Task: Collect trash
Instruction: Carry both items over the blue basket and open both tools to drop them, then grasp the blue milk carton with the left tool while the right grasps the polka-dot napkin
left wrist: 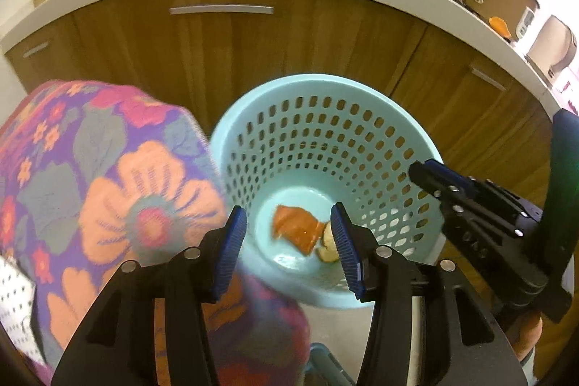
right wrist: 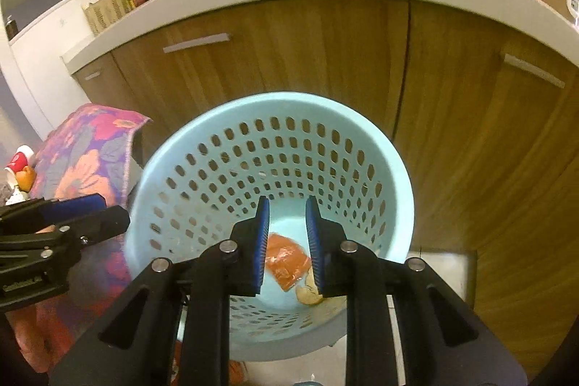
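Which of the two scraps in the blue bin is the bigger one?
The orange wrapper on the blue bin floor is bigger; the pale peel beside it is far smaller.

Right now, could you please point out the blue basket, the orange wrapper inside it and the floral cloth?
blue basket [right wrist: 394, 169], right wrist view, on its right rim.
orange wrapper [right wrist: 287, 263], right wrist view, on its crumpled middle.
floral cloth [left wrist: 144, 190], left wrist view, on the large orange flower.

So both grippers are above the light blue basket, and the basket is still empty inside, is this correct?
Not quite. The light blue basket is not empty: an orange scrap and a pale scrap lie on its bottom, seen in the right wrist view. Both grippers are indeed above it.
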The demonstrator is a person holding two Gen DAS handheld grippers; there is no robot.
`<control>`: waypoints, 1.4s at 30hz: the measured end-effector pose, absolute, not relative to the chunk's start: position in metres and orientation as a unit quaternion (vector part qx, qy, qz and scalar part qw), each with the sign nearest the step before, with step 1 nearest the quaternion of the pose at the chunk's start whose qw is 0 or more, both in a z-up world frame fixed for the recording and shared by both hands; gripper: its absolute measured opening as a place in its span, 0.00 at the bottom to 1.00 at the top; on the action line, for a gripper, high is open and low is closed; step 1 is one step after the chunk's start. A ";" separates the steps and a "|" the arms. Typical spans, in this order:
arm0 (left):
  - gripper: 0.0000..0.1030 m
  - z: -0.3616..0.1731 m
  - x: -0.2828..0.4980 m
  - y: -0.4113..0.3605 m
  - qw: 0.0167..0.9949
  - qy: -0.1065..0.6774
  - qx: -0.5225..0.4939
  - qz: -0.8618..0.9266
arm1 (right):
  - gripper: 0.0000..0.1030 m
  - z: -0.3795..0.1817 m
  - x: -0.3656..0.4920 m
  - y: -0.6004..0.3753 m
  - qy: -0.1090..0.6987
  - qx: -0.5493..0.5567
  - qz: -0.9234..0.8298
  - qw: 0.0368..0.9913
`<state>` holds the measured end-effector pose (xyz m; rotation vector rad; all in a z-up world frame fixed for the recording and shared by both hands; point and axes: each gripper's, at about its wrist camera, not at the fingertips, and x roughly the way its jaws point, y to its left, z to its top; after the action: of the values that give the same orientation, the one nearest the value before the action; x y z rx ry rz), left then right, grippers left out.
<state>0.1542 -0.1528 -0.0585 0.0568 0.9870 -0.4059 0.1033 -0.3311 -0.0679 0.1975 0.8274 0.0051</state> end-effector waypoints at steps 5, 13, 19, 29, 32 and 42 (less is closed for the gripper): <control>0.46 -0.039 0.132 -0.123 0.880 0.439 0.003 -0.182 | 0.17 -0.040 0.090 -0.309 0.370 0.077 0.027 0.925; 0.52 -0.007 0.081 -0.060 0.915 0.375 -0.041 -0.145 | 0.17 -0.004 0.075 -0.247 0.332 0.041 0.096 0.937; 0.59 0.019 0.040 -0.008 0.935 0.332 -0.066 -0.112 | 0.17 0.011 0.071 -0.186 0.323 0.009 0.160 0.933; 0.67 0.051 -0.012 0.098 0.955 0.281 -0.093 -0.021 | 0.51 0.027 0.060 -0.090 0.297 -0.053 0.242 0.922; 0.69 0.049 -0.022 0.125 0.957 0.279 -0.085 0.006 | 0.55 0.024 0.063 -0.064 0.303 -0.067 0.275 0.910; 0.71 0.024 -0.009 0.181 0.948 0.317 -0.018 0.017 | 0.55 -0.004 0.091 -0.022 0.352 -0.080 0.313 0.879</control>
<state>-0.0095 0.1814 0.0238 -0.0370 0.6451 0.0338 0.0910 -0.0219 -0.0044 -0.1664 0.7339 0.6526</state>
